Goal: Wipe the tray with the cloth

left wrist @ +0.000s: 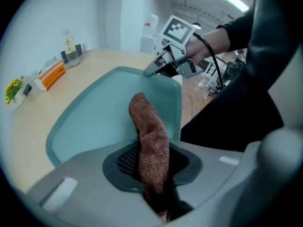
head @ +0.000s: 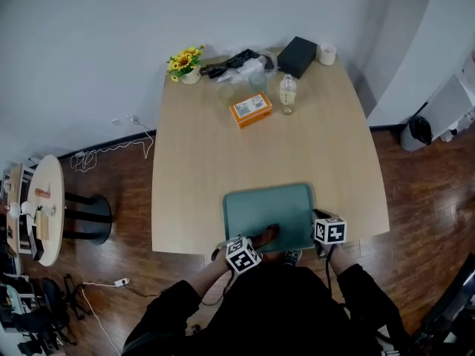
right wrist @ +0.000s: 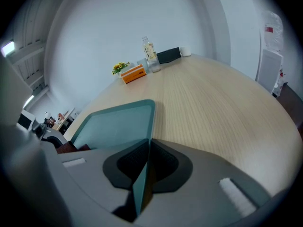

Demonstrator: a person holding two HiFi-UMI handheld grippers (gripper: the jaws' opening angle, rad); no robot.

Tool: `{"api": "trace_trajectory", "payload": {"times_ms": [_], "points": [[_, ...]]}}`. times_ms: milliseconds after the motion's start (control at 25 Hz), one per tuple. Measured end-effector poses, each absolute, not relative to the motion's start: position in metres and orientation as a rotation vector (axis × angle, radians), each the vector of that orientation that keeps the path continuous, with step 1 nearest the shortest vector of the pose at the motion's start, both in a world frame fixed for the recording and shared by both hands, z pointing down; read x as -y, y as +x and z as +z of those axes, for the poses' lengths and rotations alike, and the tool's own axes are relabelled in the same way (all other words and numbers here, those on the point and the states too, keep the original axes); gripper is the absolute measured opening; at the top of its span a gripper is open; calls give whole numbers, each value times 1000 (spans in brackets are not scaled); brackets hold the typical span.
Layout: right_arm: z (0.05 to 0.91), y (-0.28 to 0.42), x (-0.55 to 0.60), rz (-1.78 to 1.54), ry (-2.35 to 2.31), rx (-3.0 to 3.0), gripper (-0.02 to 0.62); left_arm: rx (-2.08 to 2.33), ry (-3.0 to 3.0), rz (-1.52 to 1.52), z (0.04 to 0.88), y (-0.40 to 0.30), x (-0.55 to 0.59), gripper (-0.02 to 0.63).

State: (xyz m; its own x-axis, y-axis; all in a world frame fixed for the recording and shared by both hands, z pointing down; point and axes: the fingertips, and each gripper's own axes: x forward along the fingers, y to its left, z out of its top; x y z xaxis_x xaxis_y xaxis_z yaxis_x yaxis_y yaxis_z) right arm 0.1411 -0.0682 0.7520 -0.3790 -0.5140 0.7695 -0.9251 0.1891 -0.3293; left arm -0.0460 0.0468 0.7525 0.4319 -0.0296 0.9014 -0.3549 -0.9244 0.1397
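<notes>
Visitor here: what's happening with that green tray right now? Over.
Left tool shut on brown cloth, over the tray. Right tool shut on tray's edge. Nothing blocking the wipe.

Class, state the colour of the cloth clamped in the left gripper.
Reddish brown; the cloth shows best in the left gripper view.

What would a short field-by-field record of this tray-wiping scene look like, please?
Tray: teal, at the table's near edge
Cloth: brown, over the tray's near part
Left gripper: shut on the cloth
Right gripper: shut on the tray's right rim, near corner
Far end of table: orange box, bottle, flowers, black box
</notes>
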Motion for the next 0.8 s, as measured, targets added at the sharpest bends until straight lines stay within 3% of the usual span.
{"api": "trace_trajectory", "payload": {"times_ms": [200, 600, 800], "points": [[750, 141, 67, 1079, 1342, 1970, 20, 381, 2356, 1550, 753, -112, -39, 77], [748, 135, 74, 1093, 1334, 1989, 20, 555, 2516, 1771, 753, -108, 119, 78], [749, 136, 74, 1082, 1352, 1978, 20, 543, 2550, 1787, 747, -103, 126, 77]]}}
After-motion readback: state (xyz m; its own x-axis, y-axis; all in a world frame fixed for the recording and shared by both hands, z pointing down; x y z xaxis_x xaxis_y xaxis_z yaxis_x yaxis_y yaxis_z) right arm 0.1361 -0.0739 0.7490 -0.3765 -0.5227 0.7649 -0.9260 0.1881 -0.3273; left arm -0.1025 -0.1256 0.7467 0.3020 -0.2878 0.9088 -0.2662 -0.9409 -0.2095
